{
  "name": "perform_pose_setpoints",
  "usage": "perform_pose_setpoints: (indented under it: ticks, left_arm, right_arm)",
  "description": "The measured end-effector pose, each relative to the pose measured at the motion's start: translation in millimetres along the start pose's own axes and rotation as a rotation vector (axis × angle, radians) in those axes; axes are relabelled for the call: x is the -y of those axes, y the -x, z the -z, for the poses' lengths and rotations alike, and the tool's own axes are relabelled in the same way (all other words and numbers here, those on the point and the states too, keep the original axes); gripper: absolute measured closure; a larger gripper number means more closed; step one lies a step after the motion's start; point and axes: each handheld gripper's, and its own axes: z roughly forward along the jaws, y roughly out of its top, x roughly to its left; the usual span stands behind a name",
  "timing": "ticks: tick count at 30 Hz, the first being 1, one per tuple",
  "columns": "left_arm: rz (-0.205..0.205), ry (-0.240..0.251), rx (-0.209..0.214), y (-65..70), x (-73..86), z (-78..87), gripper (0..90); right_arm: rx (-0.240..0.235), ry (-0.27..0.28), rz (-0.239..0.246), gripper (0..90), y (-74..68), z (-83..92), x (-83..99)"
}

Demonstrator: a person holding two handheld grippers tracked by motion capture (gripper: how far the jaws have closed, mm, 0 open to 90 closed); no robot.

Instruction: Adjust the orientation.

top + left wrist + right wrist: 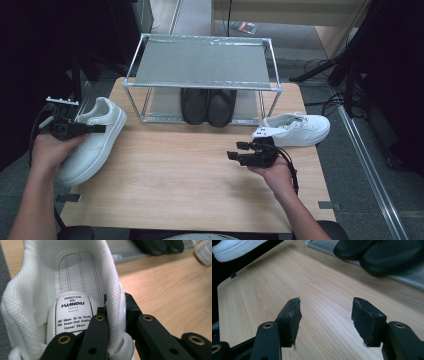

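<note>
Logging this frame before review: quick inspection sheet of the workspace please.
Surface: wooden table, bare in the middle.
Job's things: left white shoe at the left edge, collar clamped; right white shoe at the right, untouched.
Clutter: black shoes on the lower tier of the metal rack.
Grippers: left claw shut on the shoe's collar; right claw open above bare wood.
Cables: one trailing from each claw; more on the floor at right.
Surroundings: grey floor, dark equipment at both sides.

Left hand-held gripper (97, 129) clamped nearly shut, pointing right; right hand-held gripper (235, 150) gapes wide.
</note>
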Motion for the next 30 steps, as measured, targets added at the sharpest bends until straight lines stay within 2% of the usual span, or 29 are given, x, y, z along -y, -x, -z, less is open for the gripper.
perform_pose_setpoints:
  ticks: [1,3,4,5,6,9,10,13,18,28,30]
  left_arm:
    - [-0.014,-0.003,0.006,10.9,2.8,-0.3,84.7]
    - [-0.027,-0.006,0.02,21.3,4.9,-0.6,84.7]
    - [-0.027,-0.006,0.02,21.3,4.9,-0.6,84.6]
    - [-0.04,-0.007,0.032,31.7,6.5,-1.9,84.6]
    - [-0.04,-0.007,0.032,31.7,6.5,-1.9,84.6]
    - [-0.072,-0.015,0.038,47.7,9.7,-6.2,84.7]
    - [-0.087,-0.012,0.049,57.1,12.1,-9.7,84.7]
    - [-0.088,-0.016,0.089,66.3,14.1,-15.0,84.8]
    - [-0.096,-0.034,0.117,76.7,12.2,-24.0,84.8]
    - [-0.175,-0.08,0.179,106.3,3.7,-45.7,84.8]
    - [-0.215,-0.101,0.202,116.9,-1.6,-55.9,84.7]
  right_arm:
    - [-0.005,0.005,0.003,41.7,-0.3,-0.8,-0.7]
    - [-0.009,0.003,0.003,41.7,0.2,-2.4,-2.2]
    - [-0.01,0.001,0.003,41.7,0.4,-2.9,-2.8]
    - [-0.009,0.002,0.002,41.7,0.9,-3.5,-3.3]
    - [-0.009,0.002,0.002,41.7,0.9,-3.5,-3.3]
    - [-0.01,0.003,-0.002,41.6,2.1,-4.3,-5.1]
    - [-0.013,0.005,0.0,41.6,2.6,-4.6,-5.9]
    - [-0.013,0.005,-0.001,41.7,2.4,-4.7,-6.2]
    - [-0.018,0.002,0.003,41.7,-0.1,-4.9,-5.9]
    - [-0.004,0.017,0.01,41.9,-2.2,-1.5,-2.7]
    - [0.007,0.022,0.011,42.0,-2.4,2.3,0.3]
